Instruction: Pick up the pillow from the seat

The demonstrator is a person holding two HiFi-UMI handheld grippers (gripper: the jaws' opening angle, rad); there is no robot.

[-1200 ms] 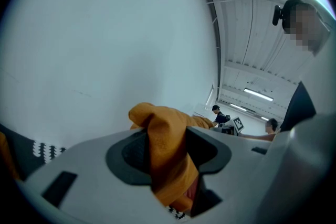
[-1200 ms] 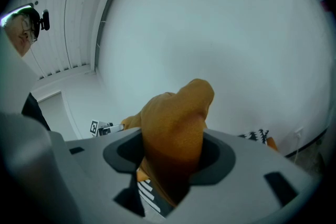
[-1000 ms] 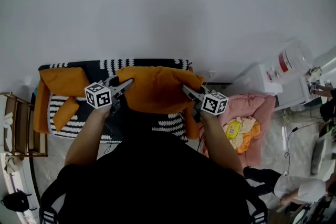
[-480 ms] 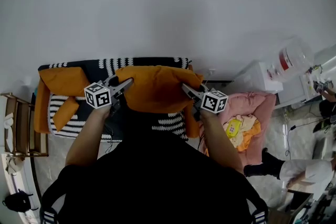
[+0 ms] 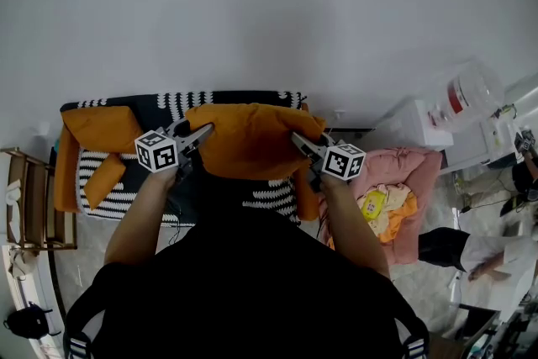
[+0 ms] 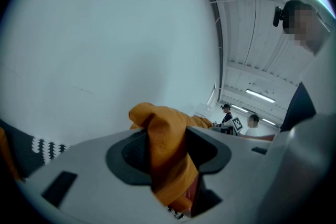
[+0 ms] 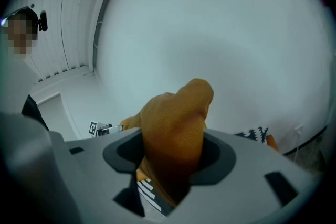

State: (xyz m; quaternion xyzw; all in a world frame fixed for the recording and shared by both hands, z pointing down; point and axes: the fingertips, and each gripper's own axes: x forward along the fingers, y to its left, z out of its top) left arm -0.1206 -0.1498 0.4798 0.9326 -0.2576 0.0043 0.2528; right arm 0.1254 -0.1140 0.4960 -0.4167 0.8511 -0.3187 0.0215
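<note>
Pillow: orange pillow (image 5: 252, 143), slung between both claws, seemingly raised off the striped seat (image 5: 105, 185).
Left claw: left claw (image 5: 204, 133) pressed shut on a fold at the pillow's left corner.
Right claw: right claw (image 5: 298, 142) pinching the right corner (fabric bunched thick between the jaws).
Technique: hold both pinches firm, raise evenly, avoid spreading the hands and dragging cloth out of either grip.

Much of seat (image 5: 126, 204) behind pillow (image 5: 248, 143); bystander (image 5: 445, 246) half off-frame
</note>
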